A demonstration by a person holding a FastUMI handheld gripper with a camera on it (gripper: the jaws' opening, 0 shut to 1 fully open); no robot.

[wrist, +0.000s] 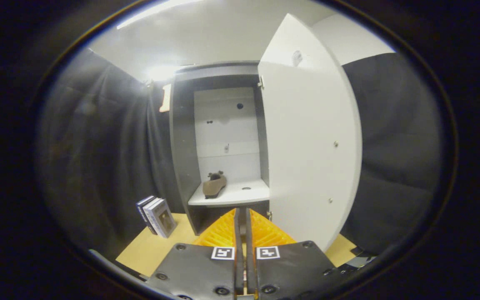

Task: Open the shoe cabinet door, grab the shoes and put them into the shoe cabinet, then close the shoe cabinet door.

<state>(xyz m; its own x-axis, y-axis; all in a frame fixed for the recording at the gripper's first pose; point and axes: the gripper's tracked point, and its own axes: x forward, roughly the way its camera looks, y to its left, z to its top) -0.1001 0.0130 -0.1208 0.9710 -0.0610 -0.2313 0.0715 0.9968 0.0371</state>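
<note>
Shoe cabinet [183, 137]: it is standing on the table, beyond the fingertips, with its inside lying open to the camera; every place below is being given from this cabinet.
Door [311, 141]: it is hanging wide open on the cabinet's right side, hinged at the right wall, its inner face turned toward the camera; judging from this, the opening step is done and the closing is not yet done.
Shoe [214, 184]: a brown shoe is lying on the cabinet's white shelf [240, 193], toward the left wall, its toe pointing out toward the front edge; it is sitting fully inside, so the door should be able to swing past it.
Hand-held gripper [243, 216]: it is being held in front of the cabinet, low and centred on the opening, with its two orange fingers pressed together and nothing between them; it is touching neither shoe nor door.
Why it is held so: I judge the fingers are emptied because the shoe is already placed, and the gripper is standing back to get at the door.
Books [156, 216]: a few are leaning together on the table just left of the cabinet's base, clear of the door's swing.
Table [148, 250]: its pale wood top is carrying the cabinet and books.
Next move: likely pushing the door's free edge leftward to shut it.
</note>
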